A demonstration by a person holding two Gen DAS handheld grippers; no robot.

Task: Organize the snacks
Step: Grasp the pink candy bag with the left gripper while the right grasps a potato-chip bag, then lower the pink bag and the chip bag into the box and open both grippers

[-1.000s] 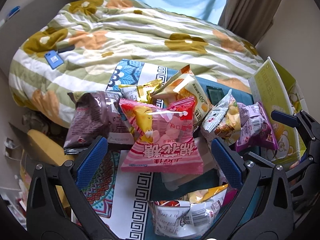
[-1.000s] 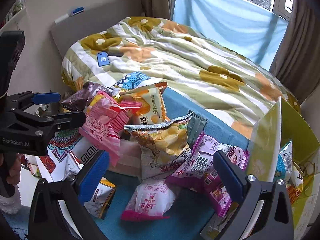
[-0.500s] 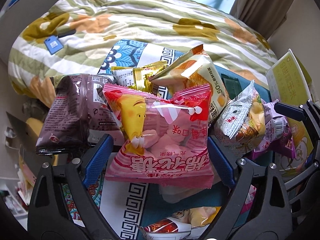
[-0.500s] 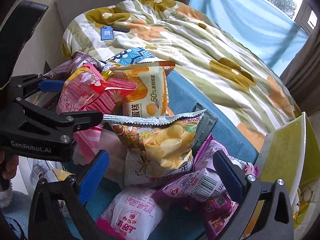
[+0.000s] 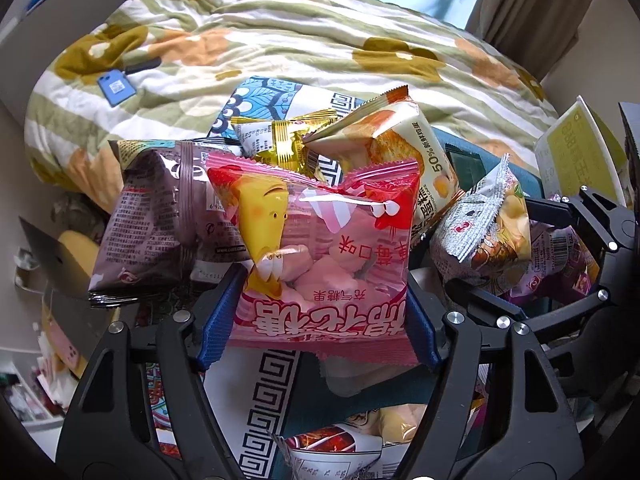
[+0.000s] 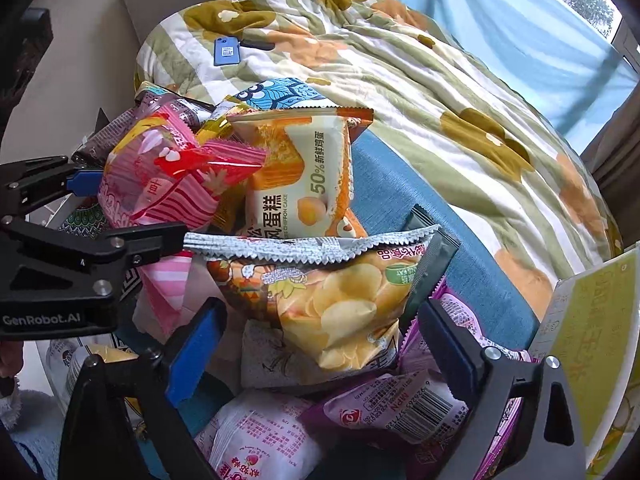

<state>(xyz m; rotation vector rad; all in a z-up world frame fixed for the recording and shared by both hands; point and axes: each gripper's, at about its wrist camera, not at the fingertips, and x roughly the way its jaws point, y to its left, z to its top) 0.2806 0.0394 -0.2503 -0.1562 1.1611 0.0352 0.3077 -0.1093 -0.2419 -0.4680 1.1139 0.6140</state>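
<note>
A pile of snack packets lies on a blue surface. My left gripper (image 5: 320, 320) has its blue pads against both sides of the pink marshmallow bag (image 5: 324, 264), which also shows in the right wrist view (image 6: 160, 184). My right gripper (image 6: 320, 344) is open around the potato chip bag (image 6: 332, 300), its pads a little apart from the bag's sides. Behind stand a chiffon cake packet (image 6: 300, 176), a brown packet (image 5: 160, 220) and a gold packet (image 5: 276, 140). Purple packets (image 6: 400, 408) lie at the front right.
A yellow-green cardboard box (image 6: 592, 340) stands open at the right. A bed with a floral quilt (image 6: 400, 72) lies behind, with a blue phone (image 6: 226, 51) on it. A patterned mat (image 5: 264, 380) lies under the snacks. A white-pink packet (image 6: 260, 440) lies in front.
Both grippers moved forward and down into the pile. The left closed onto the pink marshmallow bag; the right came around the chip bag.
</note>
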